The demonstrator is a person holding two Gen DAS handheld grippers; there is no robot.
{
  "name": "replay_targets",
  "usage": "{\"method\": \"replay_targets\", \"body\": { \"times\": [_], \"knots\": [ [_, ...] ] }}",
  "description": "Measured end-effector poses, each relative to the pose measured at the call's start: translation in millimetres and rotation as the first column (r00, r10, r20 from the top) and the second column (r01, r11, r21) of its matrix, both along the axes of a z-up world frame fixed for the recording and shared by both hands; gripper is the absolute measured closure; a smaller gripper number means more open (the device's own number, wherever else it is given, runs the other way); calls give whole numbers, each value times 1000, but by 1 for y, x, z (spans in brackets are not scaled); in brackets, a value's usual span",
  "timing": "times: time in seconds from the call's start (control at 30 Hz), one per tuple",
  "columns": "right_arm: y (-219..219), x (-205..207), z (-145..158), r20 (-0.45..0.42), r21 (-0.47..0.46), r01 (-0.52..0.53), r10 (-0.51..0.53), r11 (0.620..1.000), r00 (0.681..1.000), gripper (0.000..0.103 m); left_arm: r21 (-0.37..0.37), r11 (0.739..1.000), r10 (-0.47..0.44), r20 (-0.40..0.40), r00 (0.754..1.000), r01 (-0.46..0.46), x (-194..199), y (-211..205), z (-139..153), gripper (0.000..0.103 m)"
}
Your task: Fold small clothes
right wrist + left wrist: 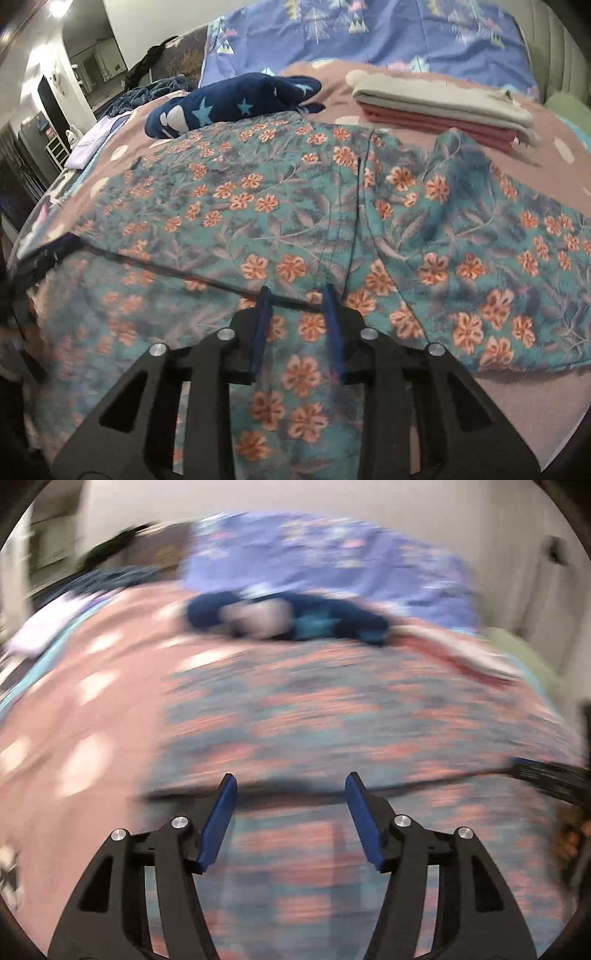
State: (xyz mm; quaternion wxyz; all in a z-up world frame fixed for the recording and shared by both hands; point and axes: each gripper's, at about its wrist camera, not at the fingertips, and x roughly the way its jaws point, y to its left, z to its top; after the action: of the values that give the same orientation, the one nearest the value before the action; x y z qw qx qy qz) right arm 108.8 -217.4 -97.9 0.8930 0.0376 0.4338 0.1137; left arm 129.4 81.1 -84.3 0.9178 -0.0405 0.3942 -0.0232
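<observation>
A teal garment with orange flowers [280,206] lies spread on the pink bed cover, its near part folded over along a dark edge. It also shows, blurred, in the left wrist view [332,716]. My left gripper [291,782] is open just above the fold edge and holds nothing. My right gripper [297,293] is open with a narrow gap, its tips at the same fold edge, with no cloth seen pinched between the pads.
A stack of folded grey and pink clothes [439,107] lies at the back right. A dark blue star-patterned plush [229,103] lies at the back left. A blue patterned pillow [369,29] is behind them. The bed's edge drops off at the left.
</observation>
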Motion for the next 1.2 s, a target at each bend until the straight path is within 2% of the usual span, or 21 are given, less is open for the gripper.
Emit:
{"method": "replay_targets", "body": {
  "times": [0.03, 0.07, 0.13, 0.17, 0.23, 0.3, 0.33, 0.5, 0.57, 0.6, 0.7, 0.73, 0.8, 0.87, 0.97, 1.07, 1.2],
  "knots": [
    [4, -1, 1, 10, -22, 0, 0, 1000, 1000, 74, -18, 998, 55, -42, 998, -56, 2, 20, -7, 43],
    [8, -2, 3, 13, -39, 0, 1, 999, 1000, 71, -99, 991, 85, -63, 994, -91, 0, 42, -10, 48],
    [15, -2, 9, 13, -51, 1, 0, 999, 1000, 64, -208, 974, 83, -42, 996, -90, -6, 63, -5, 51],
    [17, -3, 12, 10, -46, 10, -10, 999, 1000, 62, -203, 976, 78, -36, 996, -84, -7, 65, -3, 51],
    [19, -1, 23, 15, 27, 14, -14, 1000, 1000, 62, -171, 983, 63, -14, 998, -64, -9, 62, 1, 51],
    [28, 4, 39, 24, 109, -13, 10, 994, 1000, 62, -177, 982, 66, -5, 998, -66, -12, 59, 3, 51],
    [37, 7, 46, 29, 118, -35, 32, 992, 999, 62, -196, 979, 64, 12, 998, -61, -14, 60, 6, 51],
    [116, 30, 77, 86, 45, -214, 210, 976, 974, 62, -294, 954, 82, 74, 994, -57, -26, 72, 15, 51],
    [149, 45, 80, 79, 58, -277, 272, 959, 959, 63, -355, 933, 89, 93, 992, -51, -27, 80, 20, 57],
    [170, 55, 80, 66, 74, -311, 306, 948, 950, 64, -360, 932, 89, 99, 991, -48, -24, 81, 22, 65],
    [229, 86, 73, 15, 110, -367, 368, 924, 930, 79, -324, 945, 71, 69, 995, -45, -6, 74, 15, 73],
    [249, 97, 67, -8, 120, -382, 386, 916, 923, 87, -311, 950, 58, 38, 998, -44, 2, 71, 5, 80],
    [282, 112, 53, -60, 115, -403, 412, 908, 909, 95, -292, 953, 73, -46, 996, -83, 12, 69, -19, 88],
    [311, 129, 29, -131, 84, -408, 416, 909, 900, 98, -344, 934, 85, -35, 996, -92, 9, 79, -17, 89],
    [336, 148, -5, -221, 82, -398, 406, 914, 887, 102, -347, 932, 93, -45, 995, -102, 9, 81, -21, 92],
    [344, 163, -9, -178, 117, -360, 376, 926, 909, 103, -313, 944, 95, -43, 994, -104, 8, 77, -20, 92],
    [341, 157, -1, -149, 87, -362, 371, 928, 917, 103, -305, 947, 95, -45, 994, -104, 8, 76, -20, 92]
  ]
}}
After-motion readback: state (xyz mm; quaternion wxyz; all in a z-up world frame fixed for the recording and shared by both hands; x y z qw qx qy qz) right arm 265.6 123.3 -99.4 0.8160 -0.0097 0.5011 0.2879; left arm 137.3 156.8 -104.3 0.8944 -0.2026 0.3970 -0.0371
